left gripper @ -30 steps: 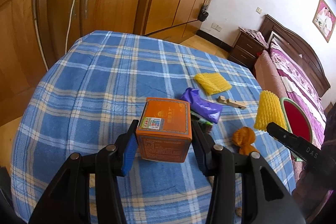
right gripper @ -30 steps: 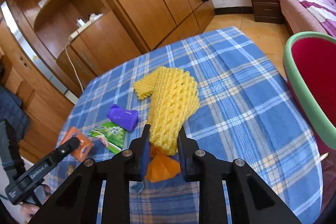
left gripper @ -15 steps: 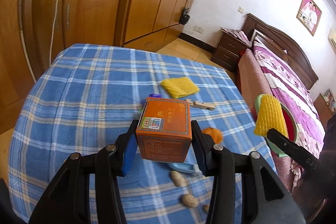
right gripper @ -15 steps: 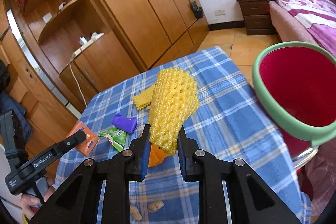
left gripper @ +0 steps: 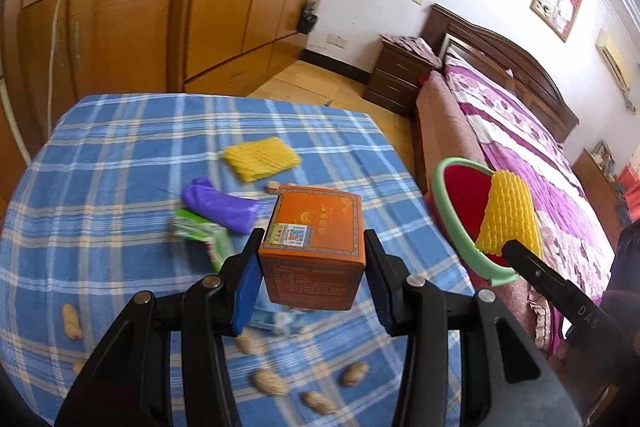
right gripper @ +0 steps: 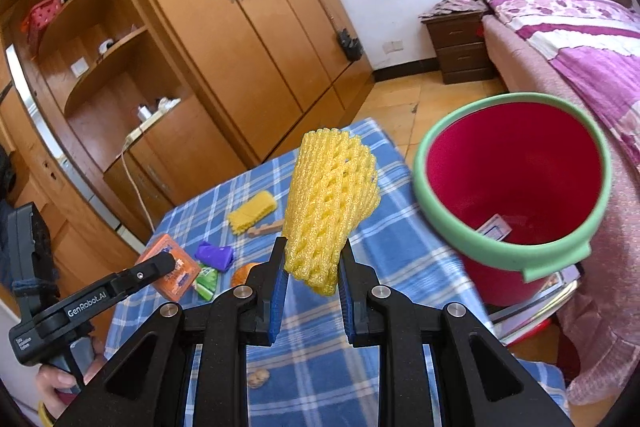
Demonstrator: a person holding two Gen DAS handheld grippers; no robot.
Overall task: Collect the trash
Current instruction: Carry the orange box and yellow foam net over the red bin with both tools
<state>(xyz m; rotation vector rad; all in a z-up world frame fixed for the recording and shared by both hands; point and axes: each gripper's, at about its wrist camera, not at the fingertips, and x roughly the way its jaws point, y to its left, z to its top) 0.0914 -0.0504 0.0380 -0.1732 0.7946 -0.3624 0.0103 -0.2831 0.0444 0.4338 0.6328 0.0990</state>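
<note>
My left gripper (left gripper: 312,269) is shut on an orange box (left gripper: 314,247), held above the blue checked tablecloth (left gripper: 120,155). The same orange box (right gripper: 170,265) shows small at the left in the right wrist view. My right gripper (right gripper: 311,267) is shut on a yellow foam fruit net (right gripper: 328,203), raised just left of a red bucket with a green rim (right gripper: 512,187). In the left wrist view that yellow net (left gripper: 506,215) hangs over the bucket's rim (left gripper: 456,227). On the cloth lie a second yellow net (left gripper: 262,158), a purple wrapper (left gripper: 220,205) and a green packet (left gripper: 204,233).
Several peanuts (left gripper: 272,381) are scattered on the near side of the cloth. An orange peel (right gripper: 242,273) and a small wooden piece (right gripper: 264,227) lie on the table. Wooden wardrobes (right gripper: 224,27) stand behind it, a bed (left gripper: 520,147) to the right. A hand (right gripper: 52,383) grips the left handle.
Both grippers have risen and swung right with their loads. The yellow net now hangs beside the bucket's mouth, and the bucket fills more of the right wrist view.
</note>
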